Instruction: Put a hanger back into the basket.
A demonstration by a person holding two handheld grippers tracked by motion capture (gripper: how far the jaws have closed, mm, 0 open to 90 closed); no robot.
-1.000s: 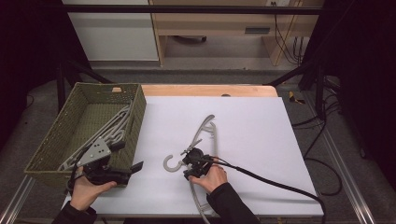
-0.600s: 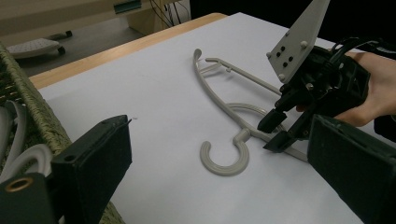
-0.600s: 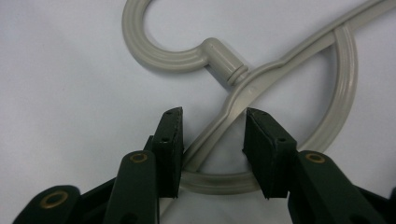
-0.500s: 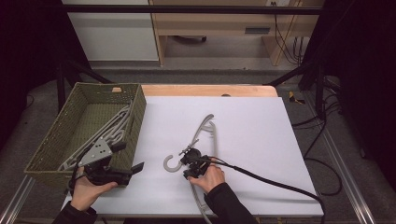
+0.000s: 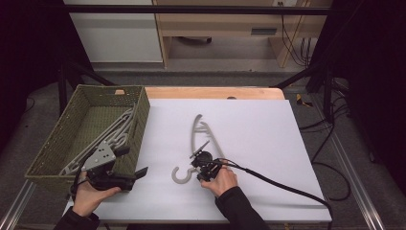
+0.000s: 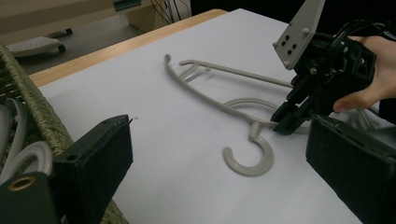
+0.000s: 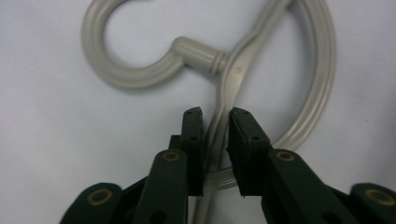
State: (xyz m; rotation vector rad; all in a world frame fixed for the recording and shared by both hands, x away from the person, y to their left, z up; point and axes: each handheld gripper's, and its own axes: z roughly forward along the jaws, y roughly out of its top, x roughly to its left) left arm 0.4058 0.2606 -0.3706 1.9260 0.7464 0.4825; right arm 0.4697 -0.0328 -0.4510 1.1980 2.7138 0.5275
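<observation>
A grey plastic hanger [image 5: 198, 143] lies flat on the white worktop [image 5: 268, 143], near its middle and towards the person's edge, with its hook [image 5: 181, 176] curling open on the side facing the basket and its long arm running away towards the far edge. The right hand-held gripper [image 5: 202, 168] is down on it just behind the hook's neck; in the right gripper view the two black jaws stand either side of the thin flat bar [image 7: 219, 126] below the neck, and they have just been closing, so that they now pinch this bar between their pads. The left gripper view shows the same grip from the side, the jaw tips meeting the hanger [image 6: 243, 109] right beside the hook [image 6: 247, 158], with the person's right hand [image 6: 373, 74] behind. The left hand-held gripper [image 5: 136, 173] rests low at the near left corner of the worktop, its jaws spread wide apart with nothing between them, pointing across at the hanger. Just beside it stands a woven olive basket [image 5: 57, 148], touching the worktop's left edge, with more grey hangers [image 5: 112, 136] leaning inside it.
</observation>
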